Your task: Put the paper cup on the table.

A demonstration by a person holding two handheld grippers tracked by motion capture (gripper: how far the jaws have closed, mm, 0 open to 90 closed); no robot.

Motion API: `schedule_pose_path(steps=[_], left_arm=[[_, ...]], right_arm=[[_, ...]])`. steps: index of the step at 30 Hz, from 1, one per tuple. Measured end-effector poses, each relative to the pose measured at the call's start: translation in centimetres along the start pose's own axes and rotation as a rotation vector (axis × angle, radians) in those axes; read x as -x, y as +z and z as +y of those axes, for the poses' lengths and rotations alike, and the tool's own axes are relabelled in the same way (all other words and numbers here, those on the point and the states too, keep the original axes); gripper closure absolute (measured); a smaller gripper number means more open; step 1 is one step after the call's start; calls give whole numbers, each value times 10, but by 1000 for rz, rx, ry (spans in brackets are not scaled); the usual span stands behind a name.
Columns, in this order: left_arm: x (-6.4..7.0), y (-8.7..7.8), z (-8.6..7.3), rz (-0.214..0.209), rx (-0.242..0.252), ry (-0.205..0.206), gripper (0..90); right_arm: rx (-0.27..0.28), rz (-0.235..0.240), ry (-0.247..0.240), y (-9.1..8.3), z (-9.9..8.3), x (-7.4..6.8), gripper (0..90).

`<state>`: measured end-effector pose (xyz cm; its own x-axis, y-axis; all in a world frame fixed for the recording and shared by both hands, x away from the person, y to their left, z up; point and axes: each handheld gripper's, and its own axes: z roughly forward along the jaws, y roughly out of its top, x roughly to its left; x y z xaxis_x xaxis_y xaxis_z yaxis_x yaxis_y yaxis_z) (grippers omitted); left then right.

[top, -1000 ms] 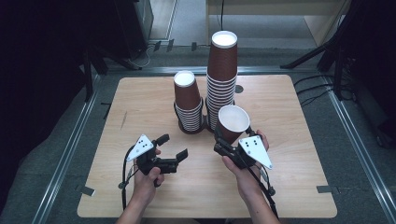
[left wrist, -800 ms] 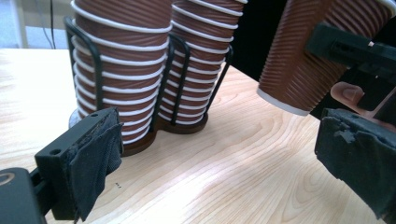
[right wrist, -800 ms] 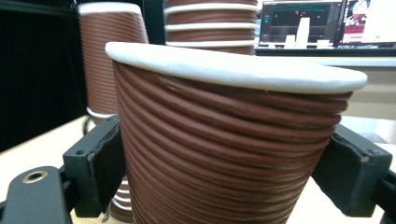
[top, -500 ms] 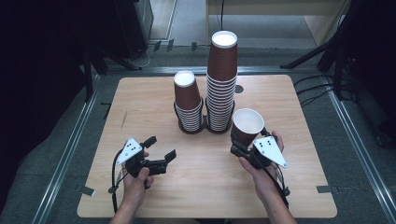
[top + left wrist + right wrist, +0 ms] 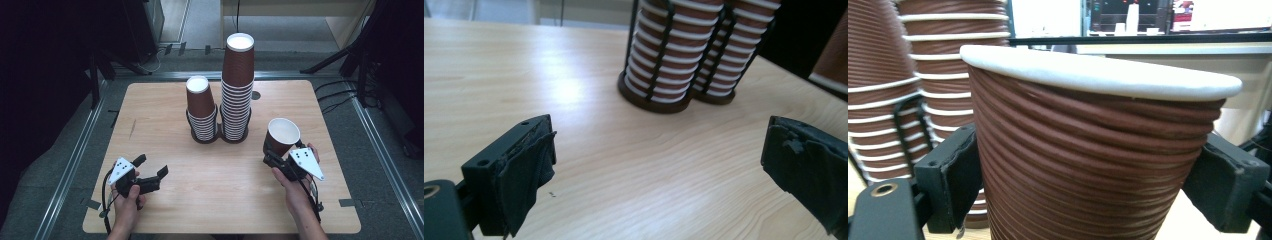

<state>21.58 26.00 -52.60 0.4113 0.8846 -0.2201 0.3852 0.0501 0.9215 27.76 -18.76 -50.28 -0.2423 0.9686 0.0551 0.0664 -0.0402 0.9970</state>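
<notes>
Two stacks of ribbed brown paper cups stand in black wire holders at the table's middle back: a short stack (image 5: 201,107) and a tall stack (image 5: 237,85). My right gripper (image 5: 273,158) is shut on a single brown cup (image 5: 282,136), held upright and slightly tilted above the table, right of the stacks. In the right gripper view the cup (image 5: 1088,150) sits between both pads (image 5: 955,175). My left gripper (image 5: 151,166) is open and holds nothing, low over the front left of the table. Its view shows the stack bases (image 5: 659,55) ahead of the gripper (image 5: 664,165).
The wooden table (image 5: 165,125) has metal rails along its left and right sides. A small dark round mark (image 5: 256,95) lies behind the tall stack. Dark stands and cables surround the table. Bare wood lies between the two grippers.
My right gripper has carried the single cup to the right, away from the tall stack. My left gripper has drawn back to the left and toward the front edge, still open.
</notes>
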Motion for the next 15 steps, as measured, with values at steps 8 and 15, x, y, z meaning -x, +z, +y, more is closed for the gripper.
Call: schedule_pose_path(steps=[8, 15], left_arm=[[-19, -17, -14, 47, -15, -35, 15], [-35, -27, -21, 94, -22, -32, 15]], right_arm=[[-15, -62, 0, 5, -2, 20, 125], [-31, -102, -33, 12, -8, 29, 124]])
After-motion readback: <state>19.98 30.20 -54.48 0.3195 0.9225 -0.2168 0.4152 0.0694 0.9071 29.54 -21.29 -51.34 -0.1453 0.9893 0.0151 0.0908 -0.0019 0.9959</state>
